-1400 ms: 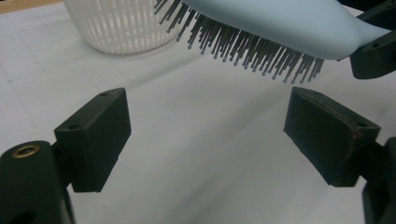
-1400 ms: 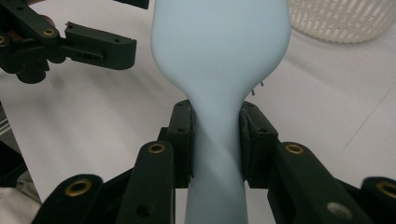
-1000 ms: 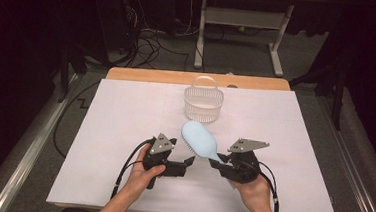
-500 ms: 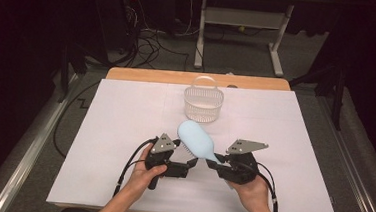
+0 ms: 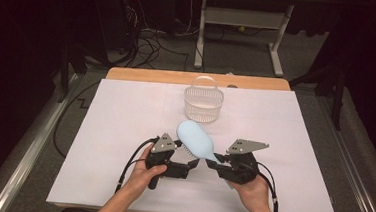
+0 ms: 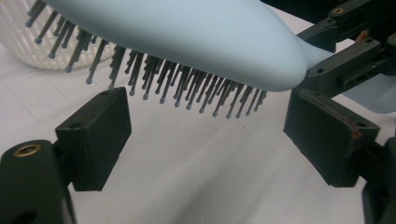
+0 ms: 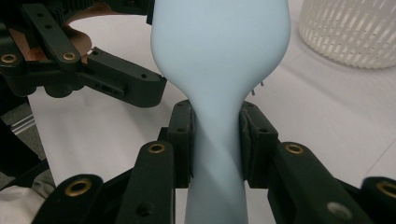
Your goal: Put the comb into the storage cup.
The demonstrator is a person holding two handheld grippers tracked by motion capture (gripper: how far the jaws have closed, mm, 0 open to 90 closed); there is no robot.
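A light blue hairbrush [image 5: 195,139] hangs over the white sheet near the table's front, bristles facing down. My right gripper [image 5: 217,160] is shut on its narrow handle [image 7: 215,140], and both pads press the handle's sides. The brush head [image 7: 219,46] points away from it toward the left. My left gripper [image 5: 190,164] is open just under the head. In the left gripper view its jaws [image 6: 212,135] stand wide apart below the bristles [image 6: 187,88] without touching them.
A white slatted basket [image 5: 203,104] with a handle stands upright behind the brush at the table's middle back. The white sheet [image 5: 125,111] covers the tabletop; a wooden edge shows at the back. Cables and desk legs lie on the floor beyond.
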